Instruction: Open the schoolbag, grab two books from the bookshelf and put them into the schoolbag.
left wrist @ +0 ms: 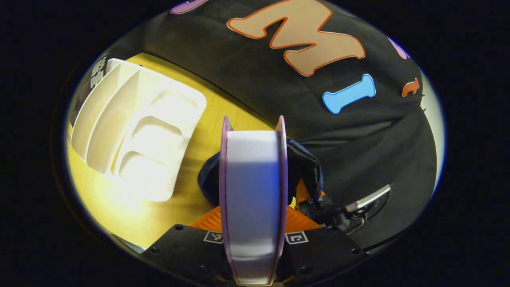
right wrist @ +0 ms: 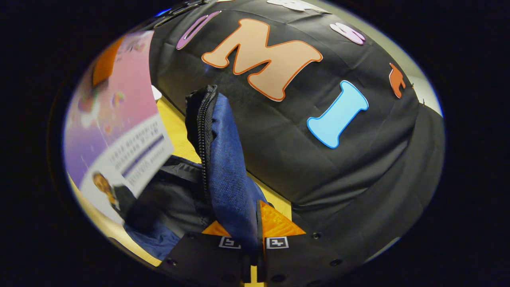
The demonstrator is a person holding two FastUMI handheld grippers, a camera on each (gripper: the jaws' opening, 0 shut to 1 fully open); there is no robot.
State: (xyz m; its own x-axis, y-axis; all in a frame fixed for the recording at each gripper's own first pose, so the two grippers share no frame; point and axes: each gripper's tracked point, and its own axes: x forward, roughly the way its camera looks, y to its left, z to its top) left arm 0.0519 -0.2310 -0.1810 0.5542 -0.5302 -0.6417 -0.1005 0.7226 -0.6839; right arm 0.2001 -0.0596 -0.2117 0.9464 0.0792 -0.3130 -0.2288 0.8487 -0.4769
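Left gripper view: my left gripper [left wrist: 252, 223] pinches a book [left wrist: 252, 191] between its two fingers, one pressed to each cover. I see the book edge-on, its pale page block running up the middle of the view between two thin purple covers. Behind the book lies the open mouth of the dark blue schoolbag [left wrist: 306, 167], resting on the yellow wooden table [left wrist: 119, 207]. To the left of the book a white bookshelf [left wrist: 137, 137] with curved dividers sits on the table; its near compartments hold nothing, and at its far end a dark spine with pale lettering may be another book, though the fisheye edge is too distorted for me to be sure. At lower right, just beside the bag, I see part of the right gripper [left wrist: 338, 211].

Right gripper view: my right gripper [right wrist: 253, 233] is clamped on the blue fabric flap of the schoolbag [right wrist: 227, 167], both fingers pressing the cloth, which rises upright from between them with its zipper [right wrist: 205, 131] running along the left edge. Left of the flap, the bag's dark interior [right wrist: 175, 199] lies open. The book [right wrist: 115, 139], showing a pink-and-purple cover with a white text panel, hangs tilted over that opening, its lower corner at the bag's mouth.
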